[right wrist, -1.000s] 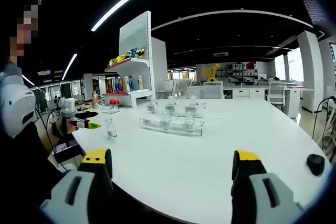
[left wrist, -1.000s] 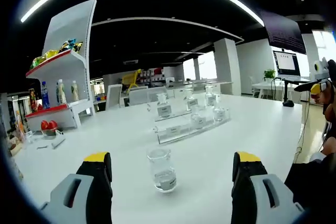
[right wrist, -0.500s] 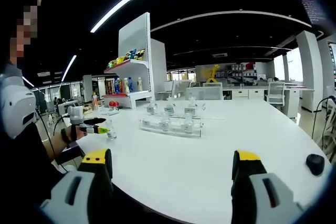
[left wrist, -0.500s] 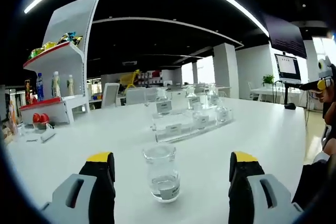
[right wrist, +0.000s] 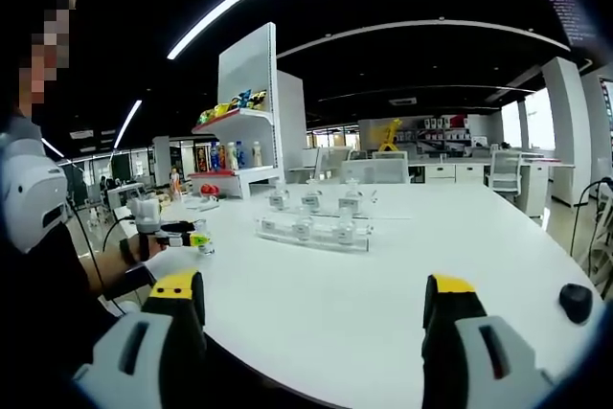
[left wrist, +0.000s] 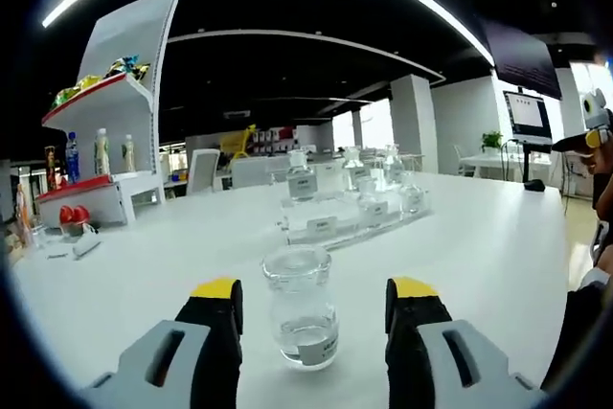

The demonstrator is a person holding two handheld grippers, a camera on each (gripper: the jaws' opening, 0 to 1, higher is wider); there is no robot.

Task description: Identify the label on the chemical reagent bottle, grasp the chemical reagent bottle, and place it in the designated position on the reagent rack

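Observation:
A small clear glass reagent bottle point(left wrist: 302, 308) with a white label and a little liquid stands on the white table point(left wrist: 479, 246). It sits between the jaws of my left gripper point(left wrist: 314, 286), which is open, with a narrow gap on each side of the glass. Behind the bottle is the clear reagent rack point(left wrist: 350, 225), labelled and holding several similar bottles. In the right gripper view the rack point(right wrist: 311, 230) is mid-table, and the left gripper point(right wrist: 196, 238), held by a hand, surrounds the bottle point(right wrist: 201, 228) at the left. My right gripper point(right wrist: 311, 284) hangs open over the near table edge, holding nothing.
A white display shelf point(left wrist: 115, 141) with snacks and drink bottles stands at the far left of the table. A small black object point(right wrist: 575, 300) lies near the table's right edge. A person's sleeve point(right wrist: 34, 208) is at the left. Chairs and desks stand beyond.
The left gripper's jaws have narrowed around the bottle and moved forward so the bottle sits deeper between them. The right gripper has stayed still and open.

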